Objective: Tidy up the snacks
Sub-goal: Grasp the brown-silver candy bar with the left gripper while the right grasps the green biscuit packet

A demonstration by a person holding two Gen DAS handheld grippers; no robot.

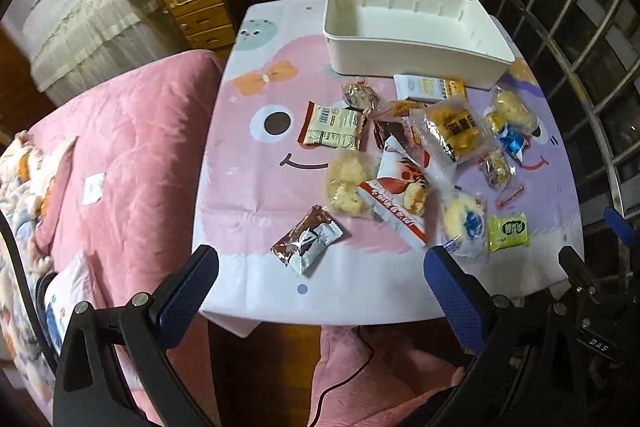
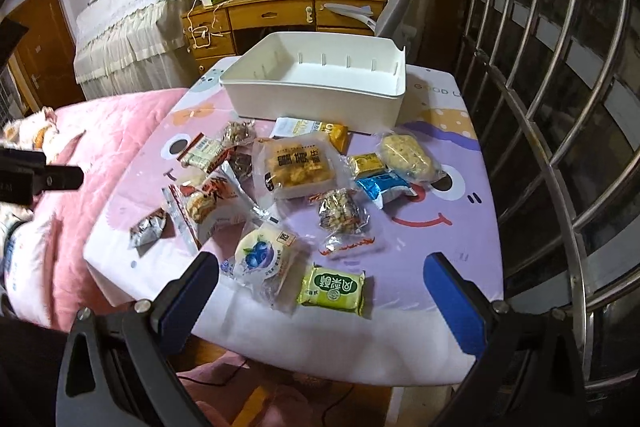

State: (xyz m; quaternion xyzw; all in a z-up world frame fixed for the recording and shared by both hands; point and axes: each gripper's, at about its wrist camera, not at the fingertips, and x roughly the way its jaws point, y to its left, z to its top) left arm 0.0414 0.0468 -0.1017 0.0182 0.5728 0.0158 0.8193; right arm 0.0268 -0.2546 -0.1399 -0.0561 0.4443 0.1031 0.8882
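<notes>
On the table (image 2: pixel 460 315) the snacks are all loose in one overlapping heap, just in front of the white bin (image 2: pixel 320 95), which has nothing in it yet. Both tongs hang back over the near edge: left tongs (image 1: pixel 320 275) spread wide and holding nothing, right tongs (image 2: pixel 320 279) same deal, released.

What could go sideways, I'd guess: the wrappers are crinkly, slick plastic and they're lying across each other, so a pinch on one could drag a neighbour along or just slip off. The green packet (image 2: pixel 331 291) and the blueberry cake pack (image 2: pixel 264 259) sit nearest the front edge, so a clumsy nudge might push them to the floor. Soft cakes could also get squashed by a hard clamp.

Surface is a glossy cartoon-face tablecloth, pink and purple, so stuff probably slides easily. Room is a bedroom: pink quilt (image 1: pixel 120 155) beside the table, cluttered wooden desk (image 2: pixel 280 11) behind, metal window bars (image 2: pixel 560 107) on the right.
</notes>
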